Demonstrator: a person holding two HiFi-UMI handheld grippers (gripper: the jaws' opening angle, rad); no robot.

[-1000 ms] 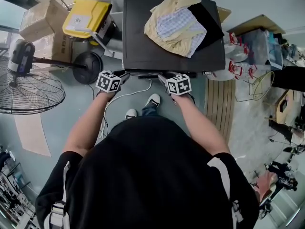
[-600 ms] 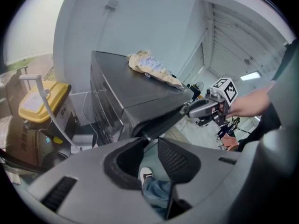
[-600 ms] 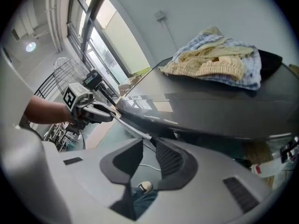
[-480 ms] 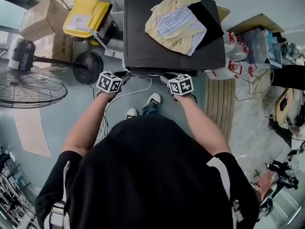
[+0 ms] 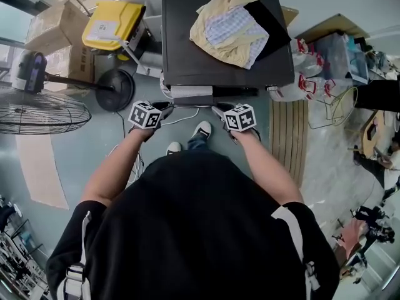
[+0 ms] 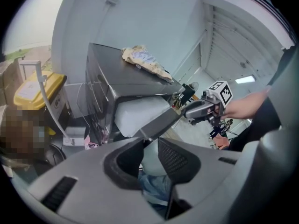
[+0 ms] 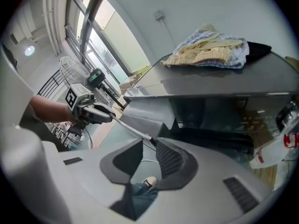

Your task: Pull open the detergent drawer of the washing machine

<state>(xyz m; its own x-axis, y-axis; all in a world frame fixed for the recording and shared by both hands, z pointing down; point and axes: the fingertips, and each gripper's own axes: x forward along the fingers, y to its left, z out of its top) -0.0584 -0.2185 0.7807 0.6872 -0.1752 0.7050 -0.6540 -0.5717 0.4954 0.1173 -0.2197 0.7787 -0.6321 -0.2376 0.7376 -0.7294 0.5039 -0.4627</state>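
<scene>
While the left gripper (image 6: 148,141) and the right gripper (image 7: 150,143), its jaws having just narrowed, each pinch one end of the pale grey plastic detergent drawer (image 5: 190,94) jutting partway from the black boxy washing machine (image 5: 187,42), an uneven pull could skew and jam it.

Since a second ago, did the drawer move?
Yes. The detergent drawer has slid out past the washing machine's dark front edge, toward the person.
</scene>
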